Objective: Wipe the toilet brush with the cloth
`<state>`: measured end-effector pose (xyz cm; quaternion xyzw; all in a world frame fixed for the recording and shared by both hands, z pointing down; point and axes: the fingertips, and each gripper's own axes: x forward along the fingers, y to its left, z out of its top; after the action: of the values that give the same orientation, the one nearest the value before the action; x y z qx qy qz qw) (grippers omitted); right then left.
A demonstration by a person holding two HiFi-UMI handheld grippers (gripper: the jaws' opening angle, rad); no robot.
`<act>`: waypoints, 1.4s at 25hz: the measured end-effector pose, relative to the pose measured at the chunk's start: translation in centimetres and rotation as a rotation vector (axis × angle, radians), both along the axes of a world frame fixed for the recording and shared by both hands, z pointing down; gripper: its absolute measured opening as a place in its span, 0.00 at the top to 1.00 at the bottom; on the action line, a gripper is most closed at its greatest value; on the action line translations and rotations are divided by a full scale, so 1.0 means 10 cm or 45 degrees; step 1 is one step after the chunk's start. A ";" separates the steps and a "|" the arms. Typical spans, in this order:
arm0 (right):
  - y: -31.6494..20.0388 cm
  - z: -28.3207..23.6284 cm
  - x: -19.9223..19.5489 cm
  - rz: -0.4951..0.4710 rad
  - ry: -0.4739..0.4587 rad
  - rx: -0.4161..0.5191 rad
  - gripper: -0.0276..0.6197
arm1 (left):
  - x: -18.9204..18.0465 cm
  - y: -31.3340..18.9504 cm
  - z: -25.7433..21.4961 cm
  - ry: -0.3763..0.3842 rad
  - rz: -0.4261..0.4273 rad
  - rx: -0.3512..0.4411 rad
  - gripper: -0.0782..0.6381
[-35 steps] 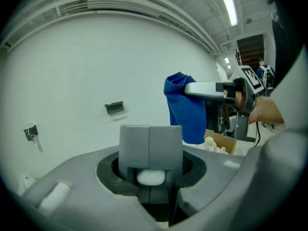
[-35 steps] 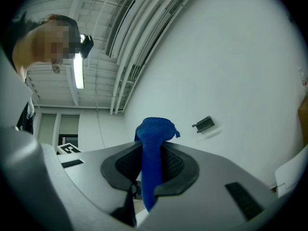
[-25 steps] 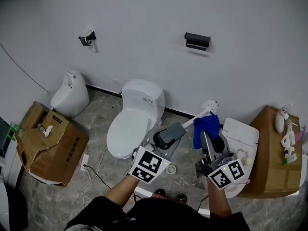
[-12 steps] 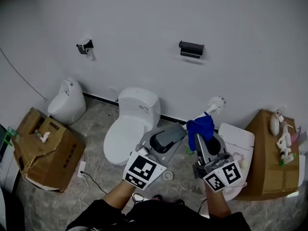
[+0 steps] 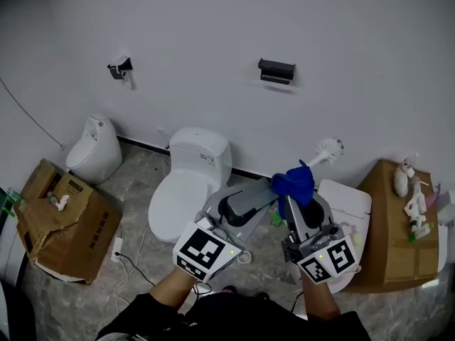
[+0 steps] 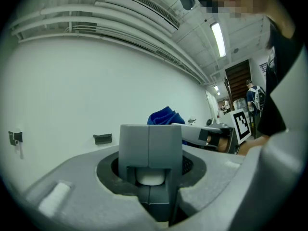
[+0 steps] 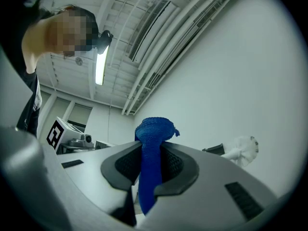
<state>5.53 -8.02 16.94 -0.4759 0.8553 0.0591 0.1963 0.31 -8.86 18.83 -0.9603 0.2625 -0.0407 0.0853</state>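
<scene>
- Since the earlier frame you have lifted both grippers together. The toilet brush (image 5: pixel 329 150) now holds its white bristle head higher against the far wall and further right of the toilet (image 5: pixel 186 194), and the cloth (image 5: pixel 293 182) has gone up with it.
- Your left gripper (image 5: pixel 259 196) is clenched on the near end of the brush. Its own view shows the rounded white handle end seated between the closed jaws.
- Your right gripper (image 5: pixel 293 203) is grasping the blue cloth, pinched as a strip between its jaws with a bunch standing out past the tips.
- The brush is in the air, well clear of the floor. It slants from your left gripper up and to the right, with the head at the far right.
- The cloth sits on the shaft between the left gripper and the head. Whether it wraps the shaft or only lies against it cannot be told from here.
- The step in hand looks like wiping the shaft, with the head still to do.
- Keep the left grip firm and steady, and let the right gripper do the travelling, drawing the bunched cloth along the shaft toward the bristles.
- Press lightly. You hold the brush by its very end, so a hard push would probably lever it round in the jaws.
- Roll your left wrist between strokes to bring an unwiped side up.
- Near the head, go slowly, since the bristles may snag the cloth and pull it from your right jaws.
</scene>
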 end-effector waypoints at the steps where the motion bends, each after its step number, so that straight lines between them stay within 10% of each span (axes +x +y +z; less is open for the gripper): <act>1: 0.00 0.01 -0.01 0.002 0.012 0.000 0.85 | 0.01 0.02 0.00 0.001 0.013 0.002 0.67; 35: 0.03 -0.05 0.29 0.172 0.041 0.072 0.85 | 0.24 0.14 -0.10 0.067 0.155 -0.063 0.67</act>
<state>8.44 -7.70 16.39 -0.5256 0.8224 0.1042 0.1914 2.68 -7.43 17.79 -0.9770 0.2046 -0.0168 0.0569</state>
